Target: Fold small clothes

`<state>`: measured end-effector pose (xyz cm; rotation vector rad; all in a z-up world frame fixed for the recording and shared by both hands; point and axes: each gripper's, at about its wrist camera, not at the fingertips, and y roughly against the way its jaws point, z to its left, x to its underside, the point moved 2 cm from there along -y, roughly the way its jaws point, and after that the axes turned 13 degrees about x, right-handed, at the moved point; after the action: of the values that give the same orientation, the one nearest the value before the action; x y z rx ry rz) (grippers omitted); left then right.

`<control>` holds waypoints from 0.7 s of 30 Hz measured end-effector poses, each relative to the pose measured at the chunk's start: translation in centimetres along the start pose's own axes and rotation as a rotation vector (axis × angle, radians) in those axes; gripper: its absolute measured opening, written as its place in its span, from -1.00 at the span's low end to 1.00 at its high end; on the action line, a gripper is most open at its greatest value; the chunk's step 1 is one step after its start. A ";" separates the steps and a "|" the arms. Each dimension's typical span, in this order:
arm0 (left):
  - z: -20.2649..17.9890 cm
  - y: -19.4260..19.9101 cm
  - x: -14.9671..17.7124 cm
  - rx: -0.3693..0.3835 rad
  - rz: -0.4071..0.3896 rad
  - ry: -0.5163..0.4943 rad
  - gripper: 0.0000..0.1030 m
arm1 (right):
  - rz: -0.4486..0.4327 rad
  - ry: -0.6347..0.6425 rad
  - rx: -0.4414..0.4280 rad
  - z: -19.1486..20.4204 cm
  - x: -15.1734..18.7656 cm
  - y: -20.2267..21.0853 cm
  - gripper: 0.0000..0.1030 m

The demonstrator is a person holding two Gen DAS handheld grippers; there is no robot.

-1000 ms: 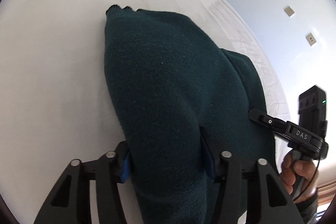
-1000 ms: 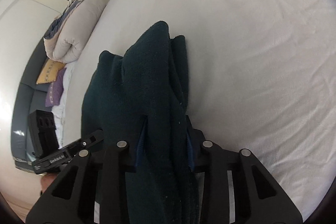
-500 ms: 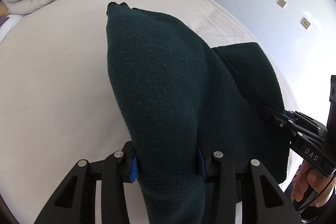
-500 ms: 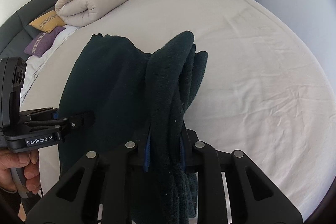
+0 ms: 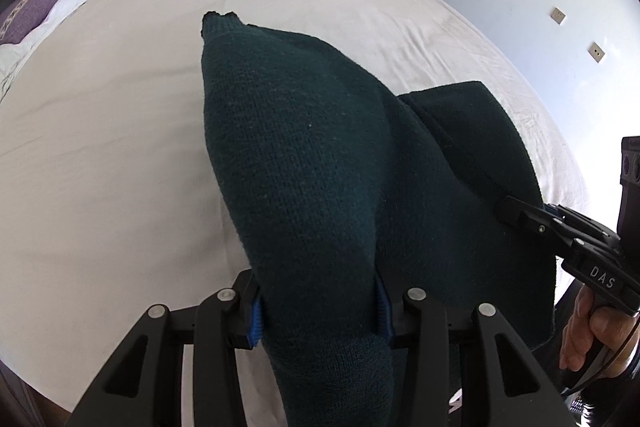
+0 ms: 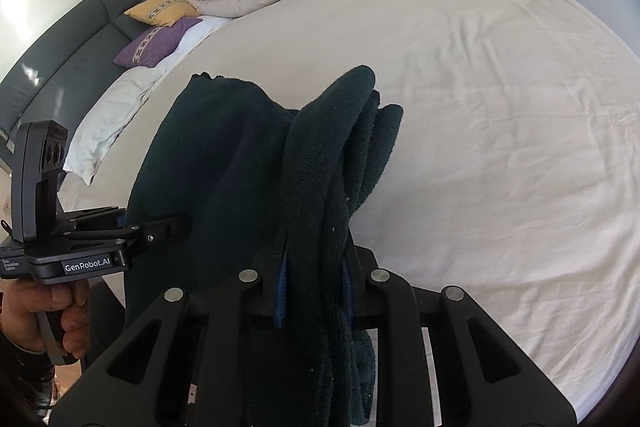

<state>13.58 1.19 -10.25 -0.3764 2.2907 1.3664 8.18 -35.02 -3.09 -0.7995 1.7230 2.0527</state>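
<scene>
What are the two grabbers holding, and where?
Both hold the dark green sweater: left hand-held gripper and right hand-held gripper each pinch a bunched edge.

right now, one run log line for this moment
step: fold | left gripper: shut on dark green sweater | right gripper: shut on it | sweater held above bed

The left gripper (image 5: 318,303) is sitting at the bottom centre of its own view, its blue-padded fingers (image 5: 256,319) pinching dark green knit. At the lower left of the right wrist view the left hand (image 6: 38,311) is wrapping its handle. The right gripper (image 6: 314,279) is clamping bunched cloth at the bottom centre, and the right hand (image 5: 592,331) is gripping its handle at the lower right edge.
</scene>
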 end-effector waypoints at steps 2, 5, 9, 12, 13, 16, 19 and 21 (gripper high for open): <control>0.3 -0.6 0.9 -0.012 0.011 -0.006 -0.07 | 0.014 -0.005 0.011 0.6 0.5 -0.5 -0.63; -0.1 -2.4 0.6 -0.019 -0.002 0.003 0.10 | 0.058 -0.053 0.015 -0.1 1.7 -2.6 -0.61; 0.1 -2.6 1.2 -0.043 -0.023 0.000 0.29 | 0.090 -0.174 -0.040 -3.8 2.5 -6.6 -0.32; 0.1 -2.7 1.3 -0.055 -0.034 0.003 0.36 | 0.088 -0.226 -0.081 -4.9 2.9 -7.6 -0.14; 0.2 -2.7 1.3 -0.059 -0.035 0.006 0.38 | 0.090 -0.232 -0.090 -5.0 3.0 -7.8 -0.11; 0.2 -2.3 1.4 -0.070 -0.040 0.006 0.38 | 0.100 -0.244 -0.079 -5.1 2.8 -7.9 -0.04; -0.2 -2.4 0.8 -0.084 -0.049 0.008 0.38 | 0.086 -0.256 -0.038 -5.2 2.4 -6.6 -0.03; -0.6 -1.1 0.7 -0.124 -0.082 -0.005 0.38 | 0.051 -0.259 -0.008 -5.4 2.1 -4.5 -0.03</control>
<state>13.36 0.16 -11.22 -0.5002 2.1669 1.4706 10.29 -39.60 -8.51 -0.4707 1.6068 2.0912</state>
